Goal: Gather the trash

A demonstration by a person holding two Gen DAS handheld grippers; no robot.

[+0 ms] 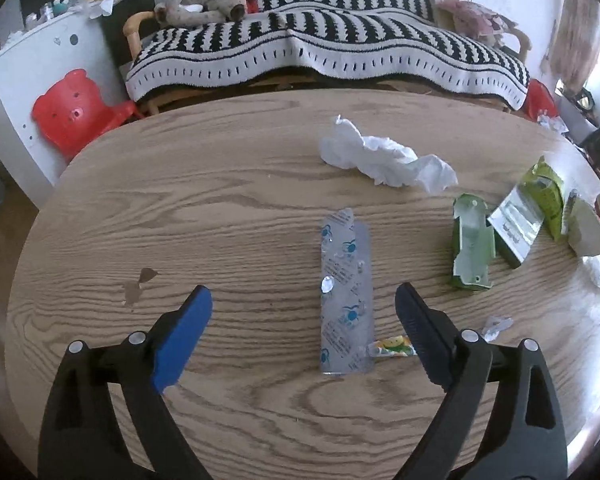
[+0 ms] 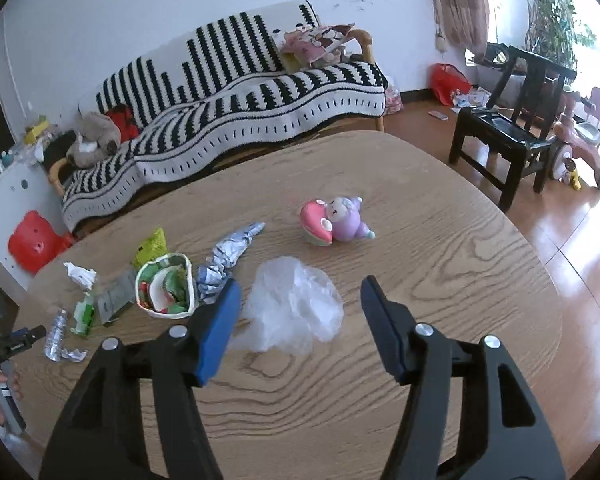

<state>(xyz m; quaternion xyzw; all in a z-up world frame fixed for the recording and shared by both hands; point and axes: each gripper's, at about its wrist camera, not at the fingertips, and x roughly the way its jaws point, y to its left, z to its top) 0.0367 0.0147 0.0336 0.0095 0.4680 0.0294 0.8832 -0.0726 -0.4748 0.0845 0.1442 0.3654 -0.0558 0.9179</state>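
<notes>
My left gripper [image 1: 303,292] hangs open just above the wooden table [image 1: 180,200]. A silver blister strip [image 1: 345,292] lies flat between its blue pads, touching neither. A small yellow-green candy wrapper [image 1: 392,348] rests by the strip's near end. In the right wrist view my right gripper [image 2: 302,282] is open over a crumpled clear plastic bag [image 2: 296,308]. The bag lies on the table between the fingers, close to the left pad [image 2: 220,320]. I see no pad pressing on it.
A crumpled white tissue [image 1: 384,156], torn green carton pieces [image 1: 472,248] and a foil scrap [image 1: 496,326] lie right of the strip. A paper cup of scraps [image 2: 166,290], a twisted foil wrapper [image 2: 228,256] and a pink toy [image 2: 336,220] sit further back. A striped sofa [image 2: 240,92] stands behind.
</notes>
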